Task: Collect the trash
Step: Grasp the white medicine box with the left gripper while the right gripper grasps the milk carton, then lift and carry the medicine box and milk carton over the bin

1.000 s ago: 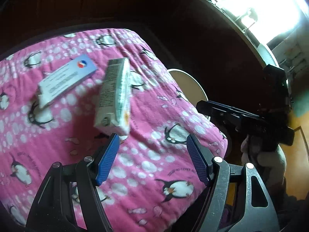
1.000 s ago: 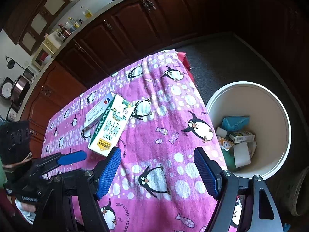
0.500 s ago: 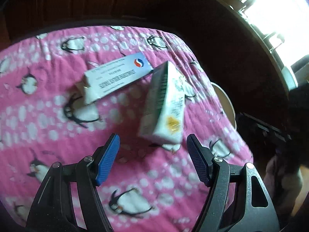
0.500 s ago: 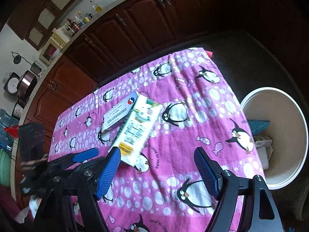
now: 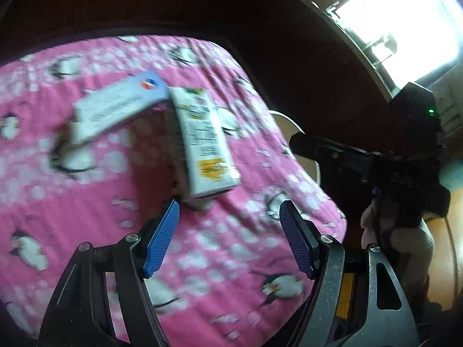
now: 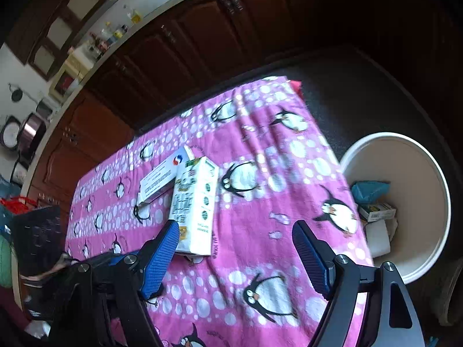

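Note:
A white drink carton point(image 5: 202, 144) point(image 6: 196, 202) lies flat on the pink penguin cloth point(image 5: 86, 217) point(image 6: 260, 150). A flat white-and-blue box point(image 5: 118, 110) point(image 6: 162, 176) touches its far end. My left gripper point(image 5: 229, 206) is open just short of the carton's near end, nothing between its blue pads. My right gripper point(image 6: 235, 225) hovers over the cloth with its jaws opening and nothing between them; the carton's near end lies by its left fingertip. In the left wrist view the right gripper point(image 5: 332, 150) shows at the right, past the cloth's edge.
A white round bin point(image 6: 434, 179) point(image 5: 289, 121) stands on the floor off the table's right side, with several bits of trash inside. Dark wood cabinets and a worktop run behind the table. A gloved hand point(image 5: 405, 231) holds the right gripper.
Both grippers have closed in on the carton. In the right wrist view the carton now sits by the left finger and the bin has slid to the right edge.

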{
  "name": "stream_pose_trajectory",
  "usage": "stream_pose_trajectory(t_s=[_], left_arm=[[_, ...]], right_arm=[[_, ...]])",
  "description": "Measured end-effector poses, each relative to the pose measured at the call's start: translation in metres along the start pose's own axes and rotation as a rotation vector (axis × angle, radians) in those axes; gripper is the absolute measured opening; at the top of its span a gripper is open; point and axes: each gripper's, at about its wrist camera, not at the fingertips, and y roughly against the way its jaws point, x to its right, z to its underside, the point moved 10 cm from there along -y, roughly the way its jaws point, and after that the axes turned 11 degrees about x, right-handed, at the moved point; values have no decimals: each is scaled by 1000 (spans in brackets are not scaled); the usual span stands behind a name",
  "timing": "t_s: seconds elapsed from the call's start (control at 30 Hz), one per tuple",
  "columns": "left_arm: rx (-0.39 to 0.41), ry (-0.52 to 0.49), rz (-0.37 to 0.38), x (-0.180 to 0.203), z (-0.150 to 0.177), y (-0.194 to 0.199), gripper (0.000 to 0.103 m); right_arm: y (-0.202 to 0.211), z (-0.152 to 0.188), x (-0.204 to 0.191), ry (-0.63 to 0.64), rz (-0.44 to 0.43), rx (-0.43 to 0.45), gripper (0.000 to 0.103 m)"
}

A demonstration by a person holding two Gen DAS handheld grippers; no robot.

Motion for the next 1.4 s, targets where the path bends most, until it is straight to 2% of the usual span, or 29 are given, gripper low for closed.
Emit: stream_pose_trajectory(t_s=[0.13,0.33,0.4,0.43,0.6,0.67,0.73,0.83,0.97,1.17,1.2,1.4], left_arm=[[30,-36,-126,-38,-9,22,71],[62,-55,-241,-81,-27,28,71],[61,-81,-256,-85,-34,24,71],[61,-101,-266,-85,-38,19,71],[55,-231,-292,-80,-61,-4,71],[20,-275,-285,-80,-68,-23,71],[-11,-309,-308,-84,-74,-43,71],[-47,-367,-321,-86,-78,-68,71],[-78,-450,-392,-87,-81,-93,71],[-100,-404,-415,-97,-80,-101,70],[-100,-398,-416,-98,-78,-99,62],[-74,-325,-410,-100,-72,-74,54]], right_arm=[[-30,6,-29,74,-9,-49,79],[-86,8,-48,146,45,-111,78],[-97,10,-46,139,39,-122,65],[-97,11,-45,122,19,-121,58],[-67,10,-25,99,20,-88,57],[-51,12,-15,76,12,-80,56],[-40,14,-5,66,25,-73,56],[-35,17,4,46,21,-81,56],[-42,23,8,53,28,-107,56],[-59,30,8,75,36,-141,56],[-60,30,7,78,38,-141,56],[-55,31,2,73,10,-130,56]])
